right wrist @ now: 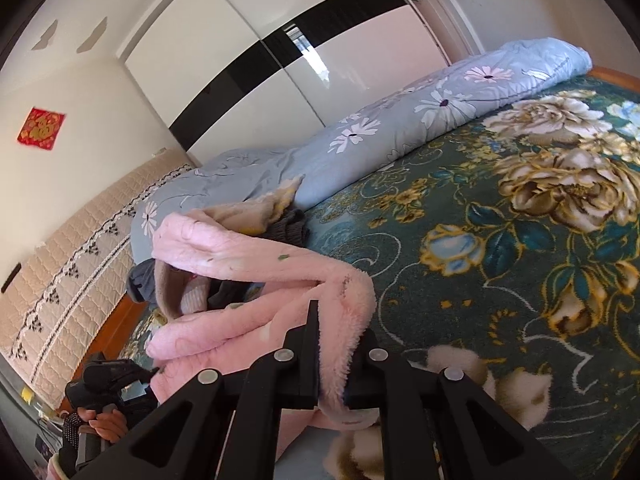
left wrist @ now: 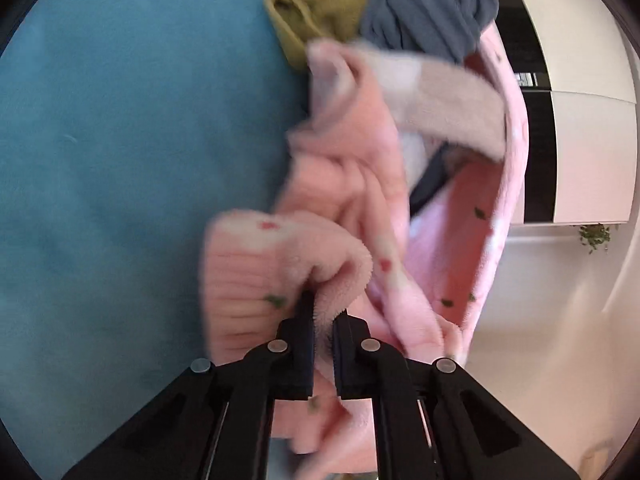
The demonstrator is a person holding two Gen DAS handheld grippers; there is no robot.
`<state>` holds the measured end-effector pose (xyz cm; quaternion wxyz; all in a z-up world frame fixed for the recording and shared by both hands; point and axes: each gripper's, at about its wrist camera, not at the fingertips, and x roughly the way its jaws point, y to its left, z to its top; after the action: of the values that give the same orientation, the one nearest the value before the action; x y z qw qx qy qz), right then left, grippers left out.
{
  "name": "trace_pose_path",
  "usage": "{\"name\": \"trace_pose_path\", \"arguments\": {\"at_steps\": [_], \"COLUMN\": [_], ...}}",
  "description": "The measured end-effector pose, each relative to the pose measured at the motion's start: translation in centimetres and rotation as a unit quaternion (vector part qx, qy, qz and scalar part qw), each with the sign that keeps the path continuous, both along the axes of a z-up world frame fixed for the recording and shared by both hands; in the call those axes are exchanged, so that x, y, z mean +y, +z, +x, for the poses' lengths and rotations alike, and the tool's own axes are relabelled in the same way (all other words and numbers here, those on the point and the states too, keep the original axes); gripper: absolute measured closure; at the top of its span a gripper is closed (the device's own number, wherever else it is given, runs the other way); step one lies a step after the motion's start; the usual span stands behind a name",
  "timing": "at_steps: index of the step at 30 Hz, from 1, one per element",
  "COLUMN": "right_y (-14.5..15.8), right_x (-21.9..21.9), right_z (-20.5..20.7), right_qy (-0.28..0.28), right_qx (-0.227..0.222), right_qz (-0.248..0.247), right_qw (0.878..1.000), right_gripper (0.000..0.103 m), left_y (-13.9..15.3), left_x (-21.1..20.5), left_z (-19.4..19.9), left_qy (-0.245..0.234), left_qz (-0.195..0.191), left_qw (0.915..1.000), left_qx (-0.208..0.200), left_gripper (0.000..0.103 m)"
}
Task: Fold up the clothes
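Both grippers (left wrist: 322,312) (right wrist: 340,320) clamp pink fleece (left wrist: 352,208); quilt (right wrist: 400,120) beyond.

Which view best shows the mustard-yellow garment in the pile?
The left wrist view. The mustard-yellow garment lies crumpled at the top of the frame, between the teal cloth and a grey-blue garment, beyond the pink fleece garment held in the left claw. The right wrist view shows nothing clearly identifiable as it.

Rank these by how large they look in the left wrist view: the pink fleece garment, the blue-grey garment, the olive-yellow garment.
1. pink fleece garment, though nearness to the camera inflates it
2. blue-grey garment, cut off by the frame
3. olive-yellow garment
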<state>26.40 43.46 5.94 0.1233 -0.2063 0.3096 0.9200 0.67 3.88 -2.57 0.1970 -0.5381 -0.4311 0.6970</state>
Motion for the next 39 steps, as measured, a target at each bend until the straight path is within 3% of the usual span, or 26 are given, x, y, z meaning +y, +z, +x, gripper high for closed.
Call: {"name": "trace_pose_path", "arguments": {"at_steps": [4,6,8,11,13,15,17,19,21,22,24,31,36,39], "right_y": [0.5,0.6,0.8,0.8,0.7,0.4,0.0,-0.1,-0.2,-0.1,0.1,2.3,4.6,4.3], "right_x": [-1.6,-2.8,-4.4,-7.0,-8.4,-9.4,-9.6,-9.1,-8.1,-7.7,-7.0,-6.2,-6.7,-7.3], "right_z": [-0.6,-1.1,-1.8,-2.8,-3.4,-3.8,-3.9,-3.8,-3.3,-3.2,-2.9,-4.5,-10.4,-13.9], "right_qy": [0.051,0.089,0.130,0.181,0.207,0.224,0.220,0.208,0.193,0.185,0.168,0.121,0.138,0.145], "right_qx": [0.021,0.031,0.038,0.033,0.025,0.012,-0.002,-0.006,0.001,0.003,0.004,-0.033,-0.075,-0.131], "right_qz": [-0.009,-0.017,-0.020,-0.003,0.011,0.023,0.031,0.022,0.006,0.003,0.000,0.041,0.066,0.071], "right_qw": [0.998,0.995,0.991,0.983,0.978,0.974,0.975,0.978,0.981,0.983,0.986,0.991,0.985,0.978], "right_gripper": [0.093,0.093,0.093,0.093,0.093,0.092,0.087,0.063,0.052,0.052,0.050,0.044,0.042,0.042], "left_y": [4.5,8.4,13.0,18.4,19.0,17.0,12.6,8.2,4.7,3.1,1.4,0.8,-0.3,-0.9], "left_x": [-4.0,-6.1,-8.4,-11.5,-13.4,-14.1,-15.6,-17.1,-18.3,-18.8,-18.7,-17.3,-17.3,-17.9], "left_z": [1.0,1.9,4.1,7.9,10.2,11.1,10.9,10.5,11.0,11.2,12.2,11.4,10.7,10.4], "left_qy": [0.033,0.048,0.068,0.094,0.108,0.116,0.124,0.132,0.141,0.145,0.144,0.104,0.093,0.097], "left_qz": [-0.023,-0.046,-0.079,-0.110,-0.118,-0.133,-0.141,-0.145,-0.138,-0.134,-0.129,-0.118,-0.092,-0.064], "left_qw": [0.9952,0.9849,0.9603,0.9119,0.8951,0.8990,0.9198,0.9398,0.9514,0.9560,0.9593,0.9669,0.9739,0.9779], "left_qx": [0.090,0.160,0.259,0.384,0.416,0.401,0.345,0.280,0.236,0.217,0.206,0.201,0.185,0.174], "left_gripper": [0.099,0.099,0.099,0.099,0.099,0.099,0.099,0.099,0.099,0.099,0.099,0.099,0.099,0.096]}}
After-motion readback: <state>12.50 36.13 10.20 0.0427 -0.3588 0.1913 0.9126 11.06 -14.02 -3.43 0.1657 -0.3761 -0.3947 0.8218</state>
